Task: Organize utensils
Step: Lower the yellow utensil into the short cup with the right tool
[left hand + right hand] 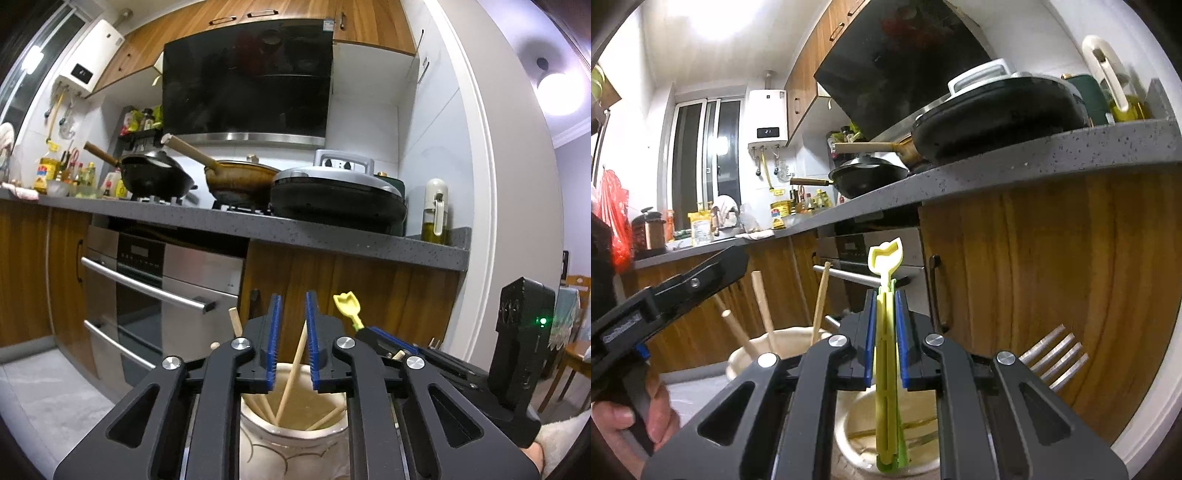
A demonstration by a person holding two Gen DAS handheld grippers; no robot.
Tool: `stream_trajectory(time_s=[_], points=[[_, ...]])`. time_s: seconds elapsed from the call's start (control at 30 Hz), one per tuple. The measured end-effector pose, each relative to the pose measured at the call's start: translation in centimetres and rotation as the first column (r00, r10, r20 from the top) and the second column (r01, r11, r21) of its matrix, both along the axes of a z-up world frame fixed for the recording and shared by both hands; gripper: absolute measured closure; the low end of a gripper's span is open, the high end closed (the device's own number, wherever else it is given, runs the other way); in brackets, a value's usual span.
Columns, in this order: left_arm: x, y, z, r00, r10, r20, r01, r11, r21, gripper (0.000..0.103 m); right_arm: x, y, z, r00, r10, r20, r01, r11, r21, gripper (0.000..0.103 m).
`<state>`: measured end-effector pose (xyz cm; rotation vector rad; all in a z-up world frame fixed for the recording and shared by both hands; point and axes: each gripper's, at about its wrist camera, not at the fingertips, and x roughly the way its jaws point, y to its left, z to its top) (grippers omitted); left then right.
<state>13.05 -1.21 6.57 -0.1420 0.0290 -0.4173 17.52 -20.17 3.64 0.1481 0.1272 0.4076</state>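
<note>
In the left wrist view, the left tool point(293, 341) hangs over a cream jar point(293, 439) with its blue pads spread a little; a wooden chopstick point(293, 373) rises between them, leaning close to the right pad, though whether it touches is hard to tell. More chopsticks lie inside the jar. To the right, the right tool point(384, 341) shows with a yellow utensil point(347, 308) sticking up from it. Behind, the bench point(332, 232) carries pans and an oil bottle point(436, 212). In the right wrist view, the right tool point(885, 345) is pressed together on the yellow utensil point(885, 332), held upright with its lower end down in a second cream jar point(857, 424). The left tool point(683, 291) reaches over the chopstick jar point(753, 354) on the left, and fork tines point(1051, 360) show at the right.
</note>
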Motion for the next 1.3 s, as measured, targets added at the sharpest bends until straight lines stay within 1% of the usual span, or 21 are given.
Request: stream_trajectory(time_s=[0.07, 0.2, 0.37, 0.53, 0.57, 0.7, 0.73, 0.83, 1.03, 1.2, 1.3], points=[[-0.1, 0.0, 0.0, 1.000, 0.000, 0.003, 0.000, 1.000, 0.002, 0.090, 0.2, 0.3, -0.3, 1.000, -0.004, 0.001, 0.004, 1.000, -0.023, 0.093], [-0.3, 0.5, 0.0, 1.000, -0.007, 0.007, 0.007, 1.000, -0.013, 0.090, -0.8, 0.1, -0.4, 1.000, -0.010, 0.023, 0.012, 0.998, -0.056, 0.093], [-0.2, 1.0, -0.1, 1.000, -0.013, 0.003, 0.013, 0.999, -0.032, 0.090, -2.7, -0.2, -0.1, 0.997, -0.029, 0.077, 0.036, 0.995, -0.097, 0.093], [-0.3, 1.1, -0.2, 1.000, -0.012, 0.007, 0.012, 0.999, -0.033, 0.090, -3.7, -0.2, 0.3, 0.994, -0.039, 0.104, 0.049, 0.994, -0.102, 0.093], [-0.4, 1.1, -0.2, 1.000, -0.012, 0.010, 0.012, 0.999, -0.033, 0.090, -3.8, -0.3, 0.4, 0.994, -0.036, 0.105, 0.046, 0.994, -0.096, 0.093], [-0.3, 1.2, -0.2, 1.000, -0.014, 0.009, 0.014, 0.999, -0.038, 0.090, -3.4, -1.2, 0.9, 0.997, 0.000, 0.075, 0.001, 1.000, -0.009, 0.093], [-0.4, 1.2, -0.3, 1.000, -0.014, 0.009, 0.014, 0.999, -0.039, 0.090, -2.8, -1.6, 1.0, 0.999, 0.021, 0.050, -0.022, 0.999, 0.025, 0.093], [-0.5, 1.1, -0.2, 1.000, -0.016, 0.015, 0.016, 0.999, -0.035, 0.090, -2.1, -2.3, 0.9, 1.000, 0.026, 0.014, -0.027, 0.997, 0.077, 0.093], [-0.7, 1.0, -0.2, 1.000, -0.023, 0.021, 0.023, 0.999, -0.031, 0.090, -1.4, -1.6, 1.3, 1.000, 0.021, 0.017, -0.022, 0.997, 0.075, 0.093], [-0.8, 1.1, -0.2, 0.999, -0.024, 0.026, 0.025, 0.999, -0.039, 0.090, -1.7, -0.6, 2.2, 0.999, 0.025, 0.044, -0.029, 0.997, 0.074, 0.093], [-0.9, 1.2, -0.1, 0.999, -0.023, 0.029, 0.024, 0.999, -0.037, 0.090, -1.5, -0.1, 2.4, 0.998, 0.010, 0.054, -0.014, 0.998, 0.065, 0.093]])
